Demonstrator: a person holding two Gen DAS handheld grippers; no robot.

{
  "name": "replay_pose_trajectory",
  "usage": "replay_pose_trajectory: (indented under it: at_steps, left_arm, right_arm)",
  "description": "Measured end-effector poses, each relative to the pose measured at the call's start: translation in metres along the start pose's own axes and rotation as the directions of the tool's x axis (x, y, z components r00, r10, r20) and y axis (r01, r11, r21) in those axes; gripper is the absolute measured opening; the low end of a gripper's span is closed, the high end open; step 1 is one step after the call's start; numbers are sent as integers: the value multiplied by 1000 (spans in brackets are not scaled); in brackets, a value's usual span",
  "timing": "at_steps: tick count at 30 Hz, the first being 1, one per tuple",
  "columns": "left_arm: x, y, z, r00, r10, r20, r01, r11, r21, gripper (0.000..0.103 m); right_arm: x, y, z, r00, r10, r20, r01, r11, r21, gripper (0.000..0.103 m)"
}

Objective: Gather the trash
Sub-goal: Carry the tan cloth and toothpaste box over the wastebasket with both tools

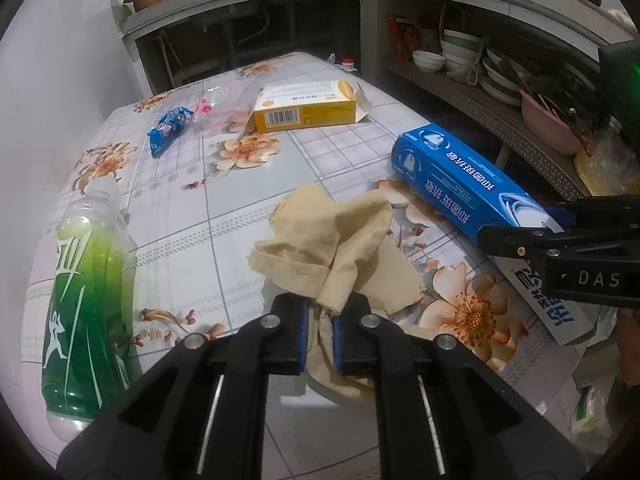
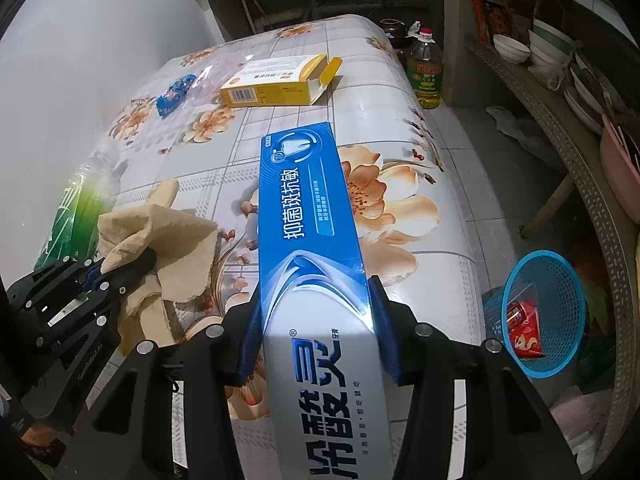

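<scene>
My left gripper (image 1: 320,318) is shut on a crumpled tan paper towel (image 1: 332,248) that lies on the floral tablecloth (image 1: 240,196); both also show in the right wrist view, the gripper (image 2: 100,278) and the towel (image 2: 172,240). My right gripper (image 2: 316,312) is shut on a long blue and white toothpaste box (image 2: 308,208), held over the table; the box also shows in the left wrist view (image 1: 460,180). A blue mesh trash basket (image 2: 540,312) with a red wrapper inside stands on the floor to the right of the table.
A yellow open carton (image 1: 306,108), a blue snack wrapper (image 1: 170,124) and clear plastic film (image 1: 224,100) lie at the far end of the table. A green drink bottle (image 1: 86,280) lies at the left edge. An oil bottle (image 2: 426,68) and dish shelves (image 2: 560,80) stand to the right.
</scene>
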State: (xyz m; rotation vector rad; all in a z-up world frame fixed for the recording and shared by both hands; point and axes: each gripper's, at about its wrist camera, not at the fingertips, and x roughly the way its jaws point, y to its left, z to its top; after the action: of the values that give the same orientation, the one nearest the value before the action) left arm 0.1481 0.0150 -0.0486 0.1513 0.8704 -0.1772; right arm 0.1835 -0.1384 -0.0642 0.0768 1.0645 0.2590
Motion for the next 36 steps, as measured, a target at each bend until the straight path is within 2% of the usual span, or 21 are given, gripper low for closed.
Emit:
replay_pose_trajectory:
  at_steps: [13,22,27,33,36]
  left_arm:
    - [-15,-6,8,999,-11,44,10,1000,21,8]
    - [-24,-22,29,990,-100,99,94,994,62,8]
    - [-26,-44,44,982,-158,103,147,984,103,8]
    - [-25,-82,63,962,-252,103,236,961,146,8]
    - [-20,-108,75,945,-321,68,306,937,168,8]
  right_arm:
    - [-14,-13,-3,998,35,47,-38,998,59,47]
    - [-32,-29,-13,994,49,102,-63,988,139,47]
    - [-48,-47,-18,987,49,153,-79,977,200,47]
    - [-66,-85,-31,980,30,198,-88,952,293,47]
    - [-75,-112,-42,976,-12,215,-67,932,355,47]
